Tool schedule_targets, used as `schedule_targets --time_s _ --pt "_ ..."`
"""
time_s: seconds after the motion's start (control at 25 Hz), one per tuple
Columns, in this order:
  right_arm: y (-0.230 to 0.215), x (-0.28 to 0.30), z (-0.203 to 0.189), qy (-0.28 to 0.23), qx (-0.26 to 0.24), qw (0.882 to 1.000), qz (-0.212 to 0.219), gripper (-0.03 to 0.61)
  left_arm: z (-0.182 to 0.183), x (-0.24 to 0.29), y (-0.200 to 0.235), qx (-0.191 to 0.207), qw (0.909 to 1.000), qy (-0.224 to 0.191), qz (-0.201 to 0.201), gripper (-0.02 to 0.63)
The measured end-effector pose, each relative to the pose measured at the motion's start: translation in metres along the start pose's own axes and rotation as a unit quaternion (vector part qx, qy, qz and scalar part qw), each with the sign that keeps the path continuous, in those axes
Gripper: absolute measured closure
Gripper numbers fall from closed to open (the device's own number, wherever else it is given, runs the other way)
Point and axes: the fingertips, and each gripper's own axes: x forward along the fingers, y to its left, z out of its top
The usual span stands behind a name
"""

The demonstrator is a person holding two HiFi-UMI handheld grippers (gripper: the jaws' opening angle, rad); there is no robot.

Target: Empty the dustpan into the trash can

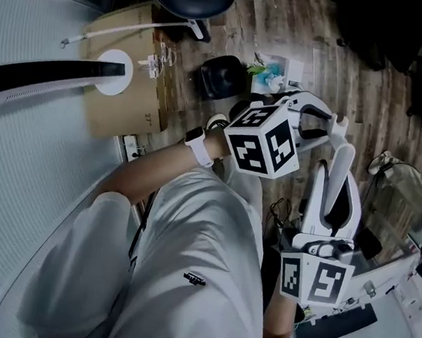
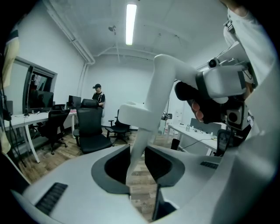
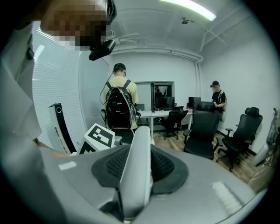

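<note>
**Both grippers on the dustpan handle, held over the floor**

- Left hand-held gripper [image 2: 136, 154]: clenched on the dustpan handle [image 1: 343, 153]. In the left gripper view a thin white stem of the handle sits between the pads, touching both.
- Right hand-held gripper [image 3: 139, 162]: also clenched on the handle. In the right gripper view the white bar stands upright between the dark pads, with its rounded end poking out past them.
- Head view: the handle bridges the two grippers. The left one has it at the far end, the right one lower and closer to the body. Both marker cubes face the camera.
- The handle is in the air in front of the person's legs, above the wooden floor [image 1: 316, 48]. Can't make out the pan itself in any view.
- Black bin [image 1: 221, 76] sits on the floor beyond the left hand-held gripper, well apart from the handle. Can't tell what's in it.
- A teal-and-white packet [image 1: 271, 69] lies just beside the bin.
</note>
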Motion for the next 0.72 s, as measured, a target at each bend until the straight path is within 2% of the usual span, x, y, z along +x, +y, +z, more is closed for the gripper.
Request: schedule_targets --time_s 0.36,0.72 --pt "0.063 0.025 -0.002 0.002 -0.043 0.995 0.086 0.446 -0.029 -0.064 0.028 -0.046 0.9961 -0.011 0.074 0.506" --pt "0.127 0.047 -0.024 0.004 -0.085 0.983 0.164 0.446 -0.077 -0.124 0.045 -0.086 0.9855 -0.033 0.143 0.502"
